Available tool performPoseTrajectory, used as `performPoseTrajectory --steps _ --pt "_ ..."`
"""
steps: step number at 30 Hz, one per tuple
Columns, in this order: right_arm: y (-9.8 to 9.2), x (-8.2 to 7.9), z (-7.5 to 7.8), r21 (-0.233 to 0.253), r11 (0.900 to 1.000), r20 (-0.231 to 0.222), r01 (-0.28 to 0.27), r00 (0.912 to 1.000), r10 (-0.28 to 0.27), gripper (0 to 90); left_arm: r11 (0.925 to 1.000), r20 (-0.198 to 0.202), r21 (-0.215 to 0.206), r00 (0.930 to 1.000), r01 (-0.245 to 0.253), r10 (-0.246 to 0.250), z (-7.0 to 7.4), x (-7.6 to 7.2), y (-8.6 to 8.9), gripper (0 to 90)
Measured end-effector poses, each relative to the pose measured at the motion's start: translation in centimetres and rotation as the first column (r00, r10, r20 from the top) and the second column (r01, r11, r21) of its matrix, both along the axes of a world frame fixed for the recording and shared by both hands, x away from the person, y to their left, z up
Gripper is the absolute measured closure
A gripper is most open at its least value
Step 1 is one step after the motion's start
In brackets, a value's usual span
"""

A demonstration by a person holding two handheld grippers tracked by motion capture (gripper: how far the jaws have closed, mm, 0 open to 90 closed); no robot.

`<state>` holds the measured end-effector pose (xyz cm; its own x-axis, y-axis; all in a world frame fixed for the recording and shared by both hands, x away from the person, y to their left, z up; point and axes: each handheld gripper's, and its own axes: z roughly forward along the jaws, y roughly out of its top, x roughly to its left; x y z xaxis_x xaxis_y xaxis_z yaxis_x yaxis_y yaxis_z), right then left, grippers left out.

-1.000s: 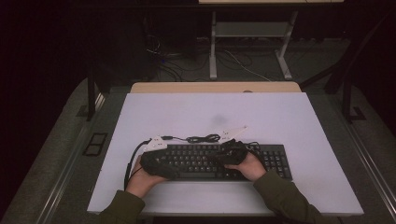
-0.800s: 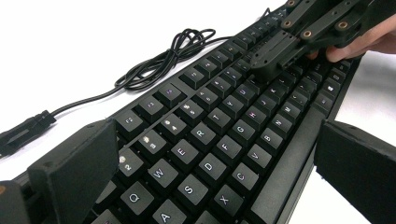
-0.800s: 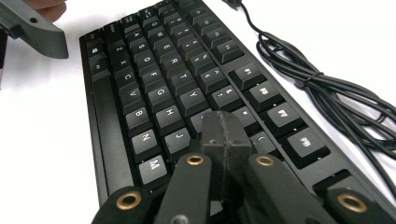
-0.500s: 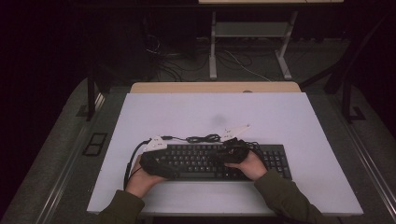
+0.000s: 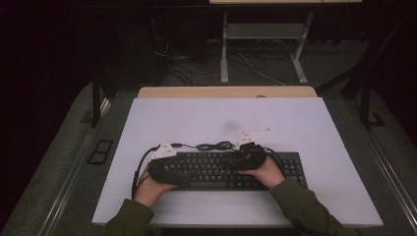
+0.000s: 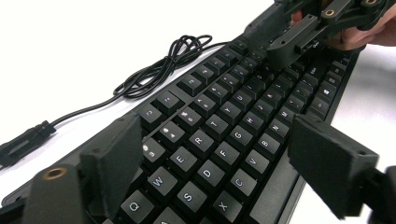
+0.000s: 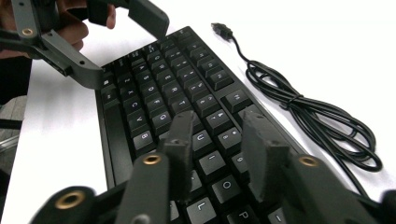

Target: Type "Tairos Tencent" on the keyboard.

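In the high view, a black keyboard [image 5: 223,169] is seen lying on the white table [image 5: 295,123], parallel to and near its front edge, slightly left of centre. The left gripper [image 5: 164,164] is held over the keyboard's left end and the right gripper [image 5: 251,157] over its right-hand part, each gripped by a hand. A coiled black cable [image 5: 214,145] is laid just behind the keyboard.

In the left gripper view, the left gripper's [image 6: 215,172] jaws are spread wide, straddling the keyboard [image 6: 224,140] across its depth above the letter keys, with the cable [image 6: 159,70] beyond it.

In the right gripper view, the right gripper's [image 7: 219,140] jaws are parted only narrowly above the keys of the keyboard [image 7: 173,98]; whether a key is touched cannot be told. The cable [image 7: 308,112] is seen beside it.
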<state>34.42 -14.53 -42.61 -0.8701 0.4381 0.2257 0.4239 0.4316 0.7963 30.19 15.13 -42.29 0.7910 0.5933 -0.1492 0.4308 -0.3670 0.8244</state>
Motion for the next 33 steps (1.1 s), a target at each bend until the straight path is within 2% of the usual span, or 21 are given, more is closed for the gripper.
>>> performPoseTrajectory --steps 11,17,25,33 --pt "-0.5 0.3 0.1 0.021 1.000 0.005 0.020 0.9998 -0.021 45.0 0.9999 -0.005 0.003 0.9999 0.014 -0.014 0.0 0.4 -0.3 35.1" --pt "-0.7 0.3 0.3 0.032 0.999 0.011 0.041 0.9991 -0.041 36.6 0.9999 -0.003 0.011 0.9999 0.012 -0.012 0.0 0.7 -0.5 49.3" --pt "-1.0 0.5 0.4 0.046 0.997 0.018 0.054 0.9983 -0.055 32.7 0.9996 -0.010 0.025 0.9998 0.014 -0.014 -0.3 1.3 -0.9 70.5" --pt "-1.2 0.6 0.6 0.053 0.996 0.023 0.067 0.9974 -0.068 30.4 0.9989 -0.027 0.043 0.9994 0.021 -0.020 -0.6 1.7 -1.6 87.1"
